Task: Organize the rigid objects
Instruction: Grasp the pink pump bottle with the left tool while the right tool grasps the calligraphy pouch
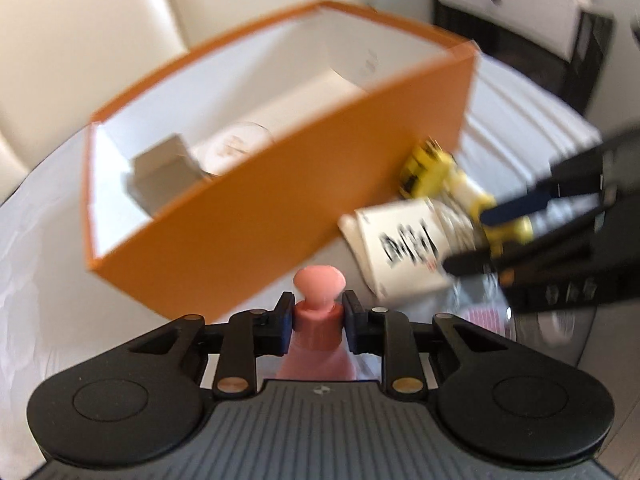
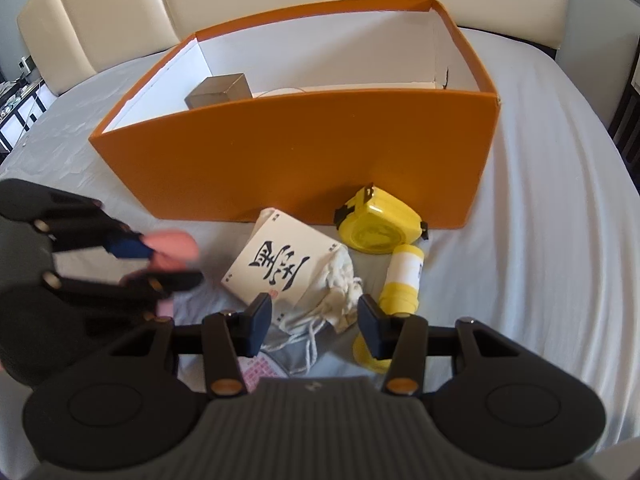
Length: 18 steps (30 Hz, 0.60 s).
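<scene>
One orange box (image 2: 280, 160), left claw (image 1: 319, 316) gripping one pink bottle (image 1: 319, 320), right claw (image 2: 314, 320) empty, parted.

Orange box (image 2: 288, 152) mid-bed, grey cube (image 2: 220, 90) inside at its left end. Card (image 2: 280, 266), cloth pouch (image 2: 332, 296), yellow tape measure (image 2: 380, 228) & yellow bottle (image 2: 402, 280) in front of box. Right gripper (image 2: 314, 320) open above pouch; left gripper (image 2: 160, 264) w/ pink item (image 2: 172, 246), blurred.

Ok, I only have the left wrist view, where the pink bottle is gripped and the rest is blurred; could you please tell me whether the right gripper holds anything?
Observer: No. The right gripper is open, with nothing gripped; a white drawstring pouch lies just ahead of it.
Operator: Thanks. What is the yellow blur by the orange box?
Observer: It looks like a yellow tape measure, close against the front wall of the orange box.
Operator: Anything beside it?
Observer: A yellow-and-white bottle, lying on the sheet.
</scene>
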### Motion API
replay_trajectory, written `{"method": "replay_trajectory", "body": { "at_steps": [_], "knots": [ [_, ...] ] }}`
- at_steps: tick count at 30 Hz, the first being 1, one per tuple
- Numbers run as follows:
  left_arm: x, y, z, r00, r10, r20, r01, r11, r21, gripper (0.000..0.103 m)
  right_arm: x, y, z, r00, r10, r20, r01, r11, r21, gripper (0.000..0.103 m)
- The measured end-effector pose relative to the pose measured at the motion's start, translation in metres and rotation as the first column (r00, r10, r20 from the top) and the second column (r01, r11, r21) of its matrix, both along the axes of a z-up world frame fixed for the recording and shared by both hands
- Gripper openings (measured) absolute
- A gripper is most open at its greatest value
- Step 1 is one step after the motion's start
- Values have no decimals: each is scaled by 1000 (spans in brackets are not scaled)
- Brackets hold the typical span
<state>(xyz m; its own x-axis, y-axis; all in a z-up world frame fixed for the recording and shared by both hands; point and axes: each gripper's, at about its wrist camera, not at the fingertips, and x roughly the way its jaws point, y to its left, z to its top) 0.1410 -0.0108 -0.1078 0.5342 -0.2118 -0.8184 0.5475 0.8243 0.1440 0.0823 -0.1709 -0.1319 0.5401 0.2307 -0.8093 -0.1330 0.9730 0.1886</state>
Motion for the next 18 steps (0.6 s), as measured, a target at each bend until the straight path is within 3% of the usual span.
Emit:
{"method": "replay_trajectory", "body": {
  "at_steps": [3, 8, 11, 16, 18],
  "knots": [
    [5, 10, 11, 998, 66, 24, -65, 996, -62, 28, 4, 5, -1, 1000, 25, 3, -25, 999, -22, 57],
    [6, 18, 21, 990, 128, 53, -118, 980, -160, 28, 5, 25, -5, 993, 114, 18, -112, 988, -107, 59],
    [14, 15, 16, 991, 128, 40, -118, 974, -194, 28, 12, 32, -9, 990, 140, 2, -139, 981, -134, 71],
    [25, 13, -1, 985, 165, -42, -169, 977, -133, 29, 31, 38, -16, 986, 166, -30, -169, 972, -161, 78],
    [26, 14, -2, 984, 172, -49, -178, 974, -142, 29, 36, 38, -20, 984, 176, -40, -180, 972, -152, 79]
  ]
}}
